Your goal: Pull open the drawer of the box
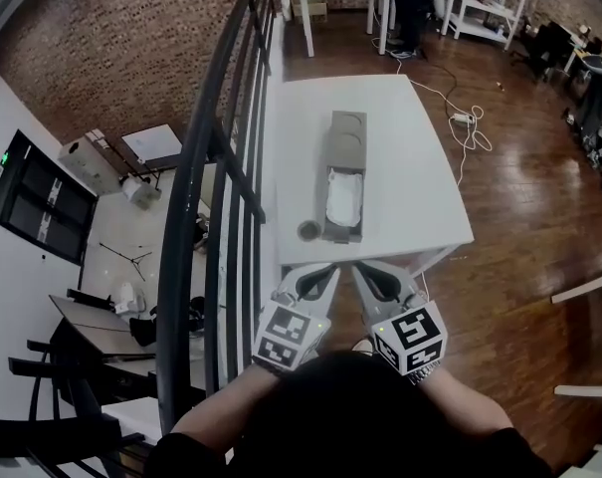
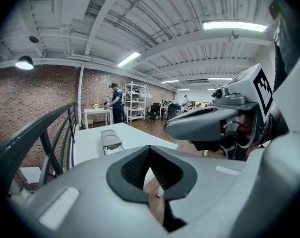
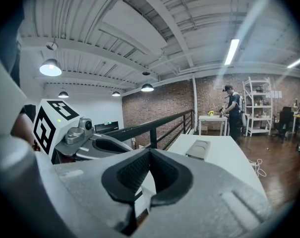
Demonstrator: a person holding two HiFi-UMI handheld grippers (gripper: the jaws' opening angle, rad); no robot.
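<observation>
Drawer [image 1: 342, 202]: out at the box's [image 1: 346, 132] near end, white inside showing; no claw on it.
The box lies lengthwise on the white worktop [image 1: 420, 167], with a small round thing [image 1: 308, 231] just beside its near left corner. The left claw [image 2: 150, 152] and right claw [image 3: 150, 155] hang side by side off the worktop edge nearest the box. Each is pressed together on nothing and aims over the box. The pull looks largely made. If more travel is wanted, spread one claw first and bring it low to the drawer's front lip. Pinch the lip squarely and draw straight along the box's long line, as a skewed pull may jam it. Rest the other claw on the box top so the box does not slide, and keep clear of the round thing.
</observation>
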